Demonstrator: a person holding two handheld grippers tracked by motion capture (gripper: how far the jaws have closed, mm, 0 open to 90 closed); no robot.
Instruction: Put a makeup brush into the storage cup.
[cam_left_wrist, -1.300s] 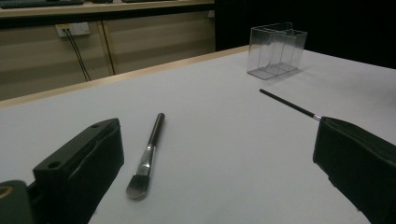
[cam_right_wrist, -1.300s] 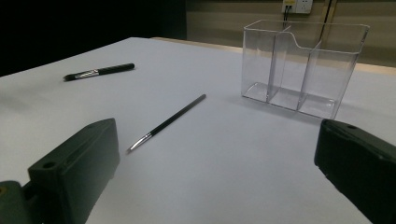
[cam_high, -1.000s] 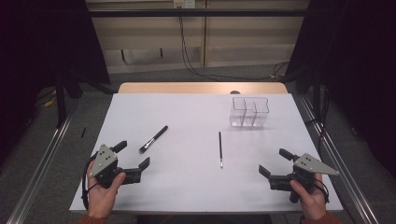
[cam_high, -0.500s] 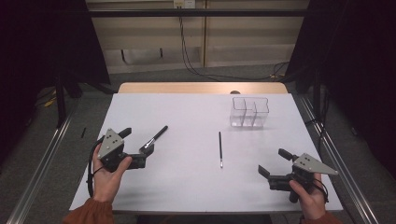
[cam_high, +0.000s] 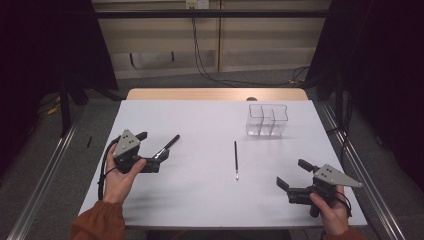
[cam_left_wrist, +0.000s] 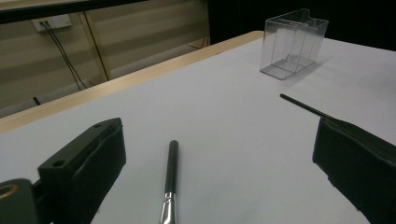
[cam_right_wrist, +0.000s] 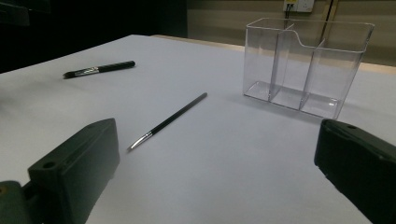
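High view: the left gripper (cam_high: 159, 156) is sitting low over the white table (cam_high: 200, 125), jaws spread to either side of the bristle end of the thick brush (cam_high: 165, 148), which is lying flat at a slant on the table's left half. I cannot tell from here whether either jaw is touching it.

Left gripper view: the thick brush (cam_left_wrist: 170, 182) is lying between the two black jaws, clear of both, with table surface showing on each side. Its silver ferrule is pointing toward the camera and its black handle is pointing away. This gap is not readable from above.

High view: the right gripper (cam_high: 296, 176) is hovering near the table's right front corner, jaws spread and holding nothing. The thin brush (cam_high: 235, 160) is lying near the table's middle, well apart from both grippers.

Right gripper view: the thin brush (cam_right_wrist: 169, 120) is showing a fine pale tip pointing toward the camera. The clear organizer (cam_right_wrist: 306, 63) is showing inner dividers splitting it into compartments, all of them empty.

No brand, label or writing is legible on any item.
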